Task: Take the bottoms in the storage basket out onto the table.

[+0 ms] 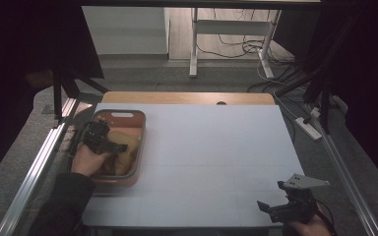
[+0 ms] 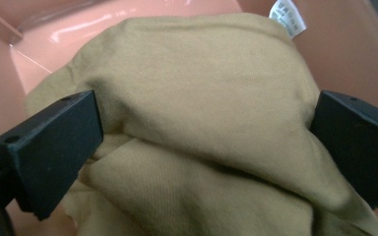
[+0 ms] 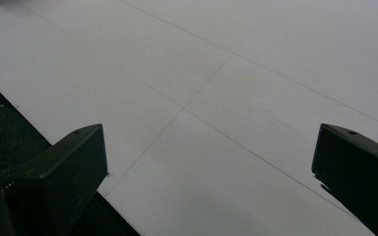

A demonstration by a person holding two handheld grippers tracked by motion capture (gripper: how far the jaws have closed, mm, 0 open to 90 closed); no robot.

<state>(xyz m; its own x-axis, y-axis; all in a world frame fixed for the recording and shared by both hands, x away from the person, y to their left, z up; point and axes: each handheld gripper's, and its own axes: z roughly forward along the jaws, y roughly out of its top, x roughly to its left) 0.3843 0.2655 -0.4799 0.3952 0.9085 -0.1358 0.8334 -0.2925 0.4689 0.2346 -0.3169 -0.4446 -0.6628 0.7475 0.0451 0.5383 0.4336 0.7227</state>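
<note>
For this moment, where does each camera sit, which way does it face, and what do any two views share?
High view: above the person's side, facing forward and down on the white table; forearms, both hand-held grippers.
Left gripper view: on the left hand-held gripper, facing the tan cloth in the pink bin; open jaws.
Right gripper view: on the right hand-held gripper, facing bare table; open jaws.
Shared: high and left views show cloth and bin.

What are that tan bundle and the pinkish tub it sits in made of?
The tan bundle looks like woven cloth, probably cotton: matte, with a fine twill grain, soft folds and a sewn-in white label. The pinkish tub seems to be moulded plastic: smooth, glossy walls with bright glints. The left claw stands open around the cloth.
</note>
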